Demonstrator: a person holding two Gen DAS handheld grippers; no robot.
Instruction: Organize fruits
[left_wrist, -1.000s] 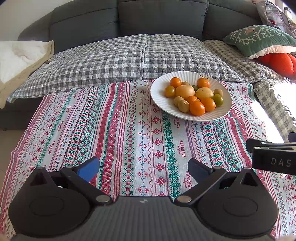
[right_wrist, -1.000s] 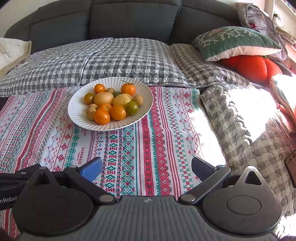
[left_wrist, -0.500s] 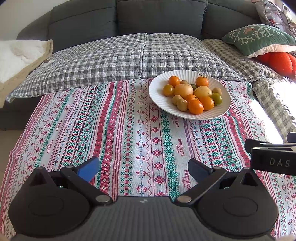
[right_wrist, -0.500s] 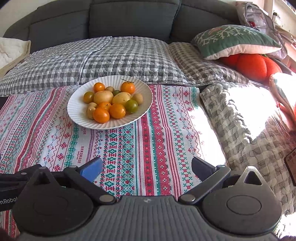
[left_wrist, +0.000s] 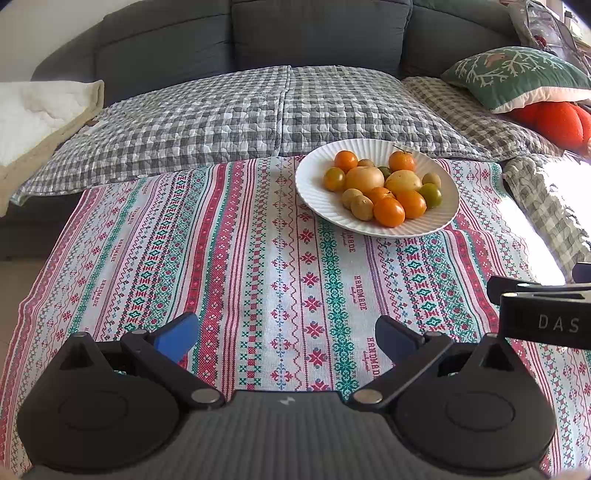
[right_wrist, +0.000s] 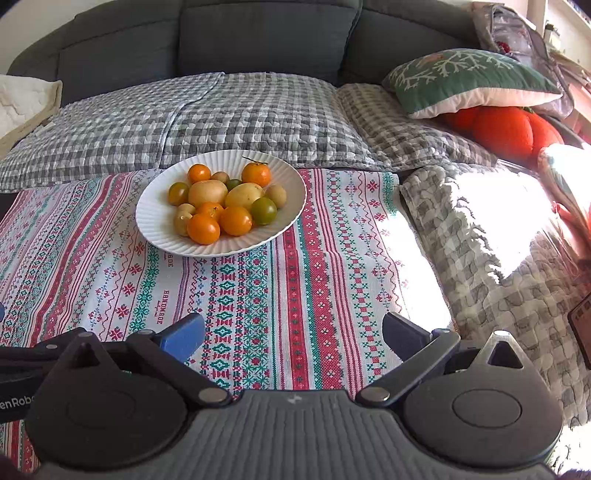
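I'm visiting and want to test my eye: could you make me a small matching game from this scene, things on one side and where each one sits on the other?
Things:
1. white plate
2. green cushion
3. cream blanket
4. left gripper

Places:
A. far left on the sofa
B. low over bare patterned cloth, jaws apart and holding nothing
C. on the patterned cloth, holding the fruit
D. on top of an orange plush at the right

Pairs: 1-C, 2-D, 3-A, 4-B
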